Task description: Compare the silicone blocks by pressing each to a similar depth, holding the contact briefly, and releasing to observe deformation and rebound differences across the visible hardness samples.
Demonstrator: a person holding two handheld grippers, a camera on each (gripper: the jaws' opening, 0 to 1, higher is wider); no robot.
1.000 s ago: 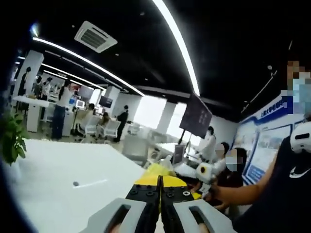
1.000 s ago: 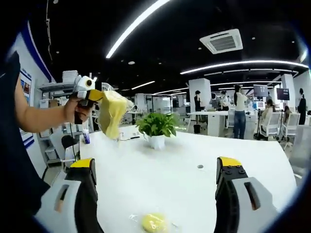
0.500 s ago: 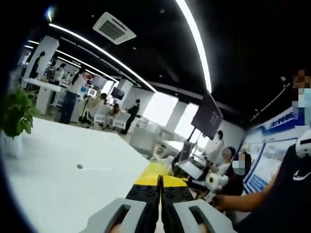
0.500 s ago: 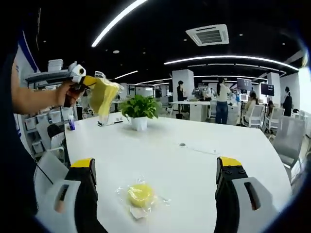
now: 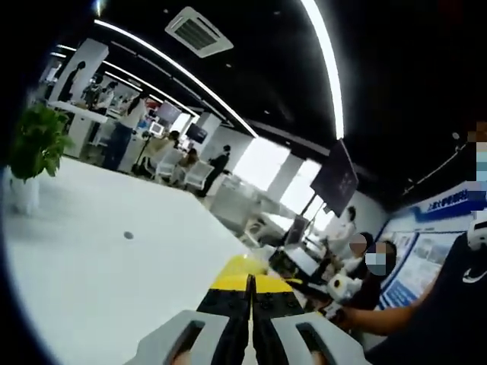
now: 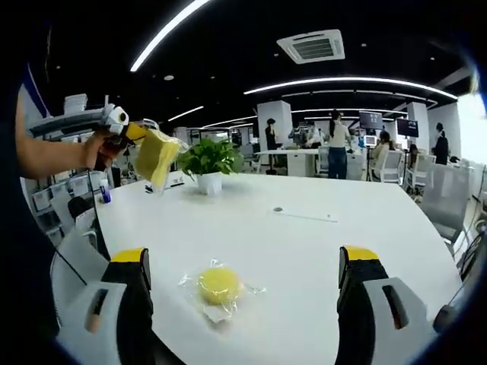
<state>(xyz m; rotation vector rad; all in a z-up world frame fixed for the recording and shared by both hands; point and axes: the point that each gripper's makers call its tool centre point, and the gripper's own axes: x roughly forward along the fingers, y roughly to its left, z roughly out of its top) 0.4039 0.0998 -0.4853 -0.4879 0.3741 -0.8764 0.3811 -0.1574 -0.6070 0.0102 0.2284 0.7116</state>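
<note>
My left gripper [image 5: 249,280] is shut on a yellow silicone block [image 5: 242,265] in a clear bag, and only the block's edge peeks past the closed tips. In the right gripper view a hand holds that left gripper [image 6: 139,133] up at the far left. The bagged yellow block [image 6: 156,156] hangs from it above the table's far edge. A round yellow block [image 6: 218,285] in crinkled clear wrap lies on the white table [image 6: 319,243]. My right gripper [image 6: 245,255] hovers over it, open, with the round block between and just beyond its jaws, untouched.
A potted green plant [image 6: 207,158] stands at the table's far side, also seen as the plant [image 5: 34,144] at the left. A small round port [image 6: 278,210] is set into the tabletop. People, desks and chairs fill the office behind. A shelf unit [image 6: 72,182] stands at the left.
Both views have swung with the hands, bringing the round block further up into the right view. The left gripper stays shut on the bagged block, held aloft.
</note>
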